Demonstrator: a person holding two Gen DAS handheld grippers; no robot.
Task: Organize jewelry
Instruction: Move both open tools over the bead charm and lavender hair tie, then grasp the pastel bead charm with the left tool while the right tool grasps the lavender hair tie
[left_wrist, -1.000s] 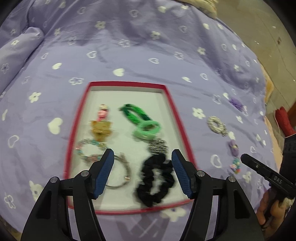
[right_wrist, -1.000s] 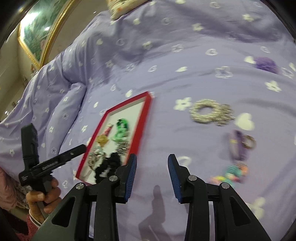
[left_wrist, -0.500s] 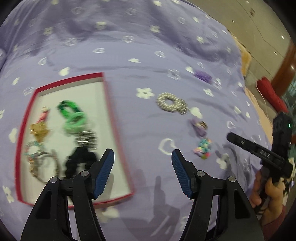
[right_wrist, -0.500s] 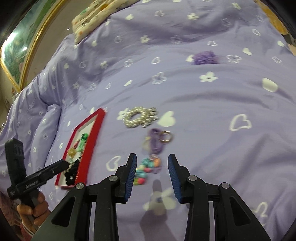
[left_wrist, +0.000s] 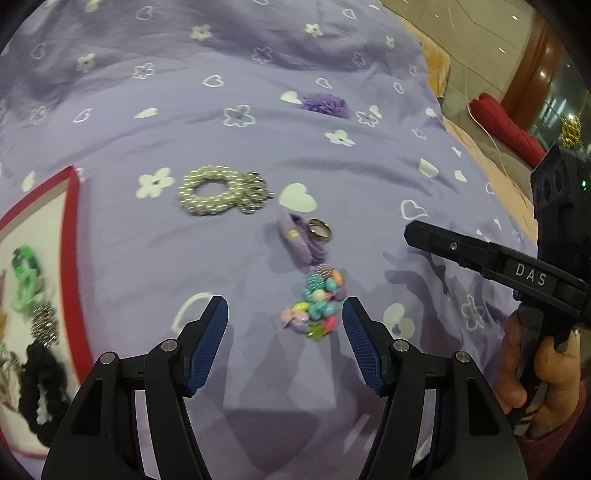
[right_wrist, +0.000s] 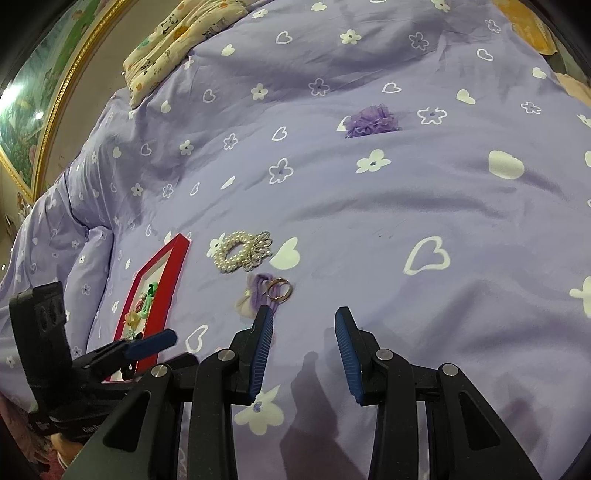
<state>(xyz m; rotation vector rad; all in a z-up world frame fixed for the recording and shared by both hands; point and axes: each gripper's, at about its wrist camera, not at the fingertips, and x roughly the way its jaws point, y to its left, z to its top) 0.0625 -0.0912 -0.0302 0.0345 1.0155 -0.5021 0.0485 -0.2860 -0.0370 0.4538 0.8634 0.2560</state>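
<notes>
On the purple bedspread lie a pearl bracelet (left_wrist: 218, 190) (right_wrist: 238, 253), a purple hair tie with a metal ring (left_wrist: 308, 236) (right_wrist: 267, 291), a colourful bead bracelet (left_wrist: 317, 304) and a purple scrunchie (left_wrist: 325, 103) (right_wrist: 371, 120). My left gripper (left_wrist: 284, 314) is open, with the bead bracelet between its fingertips. My right gripper (right_wrist: 304, 319) is open and empty, just right of the ring. The red-rimmed tray (left_wrist: 72, 206) (right_wrist: 173, 266) at left holds green, silver and black pieces.
A patterned pillow (right_wrist: 173, 40) lies at the far end of the bed. The bed's right edge drops to a tiled floor with a red cushion (left_wrist: 506, 125). The right gripper's handle (left_wrist: 517, 273) is close at the right of the left wrist view.
My left gripper has swung right from over the tray to the bead bracelet. My right gripper has moved right and forward, towards the loose pieces. Both stayed open.
</notes>
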